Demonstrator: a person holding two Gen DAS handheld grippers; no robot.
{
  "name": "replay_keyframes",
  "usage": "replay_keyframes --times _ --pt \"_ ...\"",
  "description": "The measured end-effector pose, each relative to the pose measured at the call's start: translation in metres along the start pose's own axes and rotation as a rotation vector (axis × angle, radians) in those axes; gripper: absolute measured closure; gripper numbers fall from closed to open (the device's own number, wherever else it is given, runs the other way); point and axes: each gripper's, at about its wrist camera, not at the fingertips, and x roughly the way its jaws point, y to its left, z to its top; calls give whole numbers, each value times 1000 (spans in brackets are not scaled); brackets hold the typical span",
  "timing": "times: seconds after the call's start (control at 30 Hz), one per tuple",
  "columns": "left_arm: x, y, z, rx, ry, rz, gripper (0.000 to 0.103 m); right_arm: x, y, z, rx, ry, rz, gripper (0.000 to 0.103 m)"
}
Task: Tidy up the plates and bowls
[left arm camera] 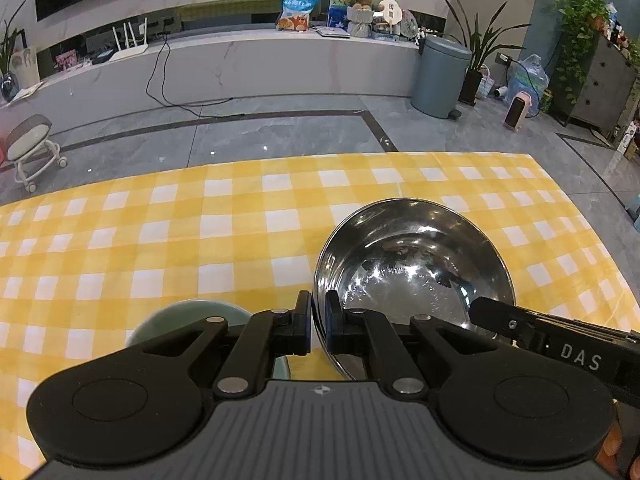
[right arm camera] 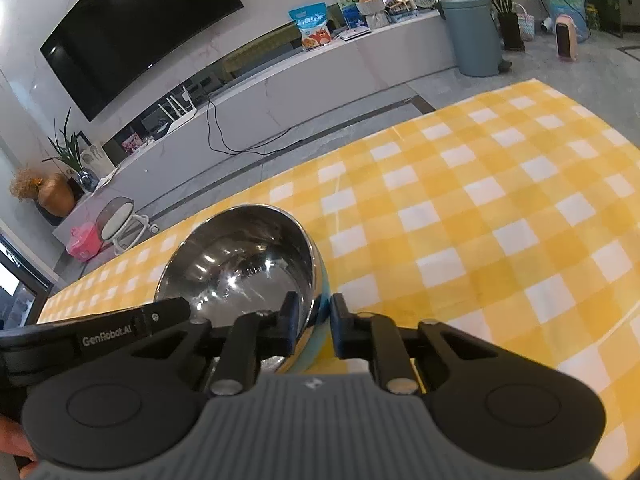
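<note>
A: Left wrist view: the left gripper point(left arm camera: 318, 322) pinches the rim of the steel bowl point(left arm camera: 412, 264), above the checked tablecloth point(left arm camera: 160, 240).

B: The right gripper point(right arm camera: 314, 326) pinches the opposite rim. Keep both level, then lower it gently into the green bowl point(left arm camera: 176, 314).

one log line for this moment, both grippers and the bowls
left gripper: shut on steel bowl rim | right gripper: shut on opposite rim | green bowl: on checked cloth, under left gripper
</note>
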Motion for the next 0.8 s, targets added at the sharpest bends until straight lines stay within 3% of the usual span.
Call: replay_keyframes --times 0.23,0.37,0.8 --pt "-21 -12 -3 66 -27 24 97 -10 0 -2 21 5 -20 94" --pt "-37 -12 0 38 7 39 97 -23 5 1 23 11 -18 95" --pt "-123 -5 -14 -42 -9 21 96 -100 39 -8 -4 35 33 96"
